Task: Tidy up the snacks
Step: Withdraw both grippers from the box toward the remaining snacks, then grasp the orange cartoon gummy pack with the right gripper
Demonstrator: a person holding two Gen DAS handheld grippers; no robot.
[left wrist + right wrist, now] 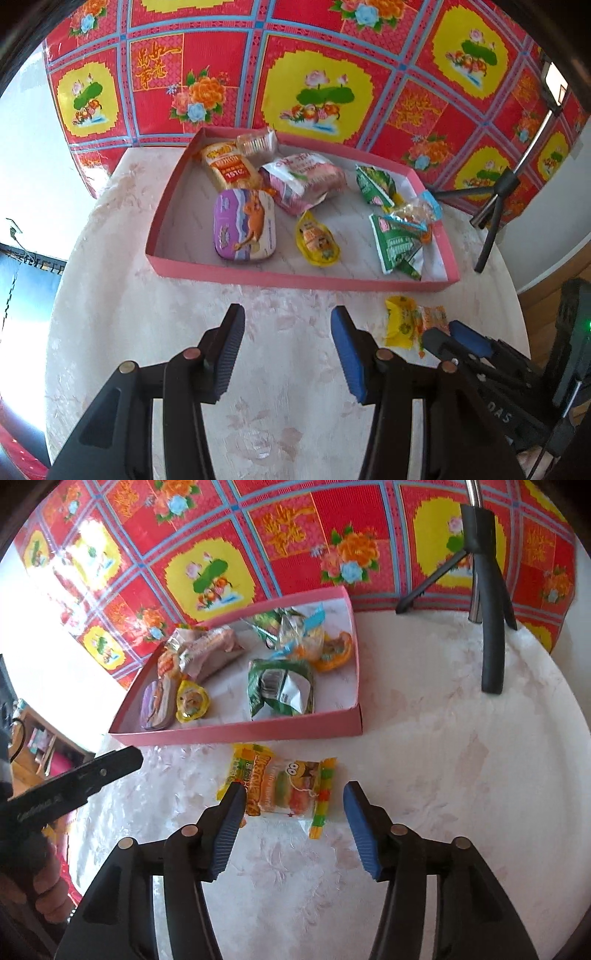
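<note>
A shallow pink box (295,278) (240,733) on the round table holds several snacks: a purple tin (243,225), a yellow jelly cup (317,240), green packets (397,240) (284,686) and a pink packet (303,181). In front of the box a yellow gummy packet (288,782) (410,319) lies flat on the tablecloth. My right gripper (294,790) (443,330) stands open around it, the left fingertip over the packet's edge, the right one apart from it. My left gripper (287,314) is open above bare cloth with nothing between its fingers.
A black tripod (491,218) (487,627) stands on the table right of the box. A red floral cloth (332,55) hangs behind. The left gripper's body (74,779) and a hand (44,886) show at the left of the right wrist view.
</note>
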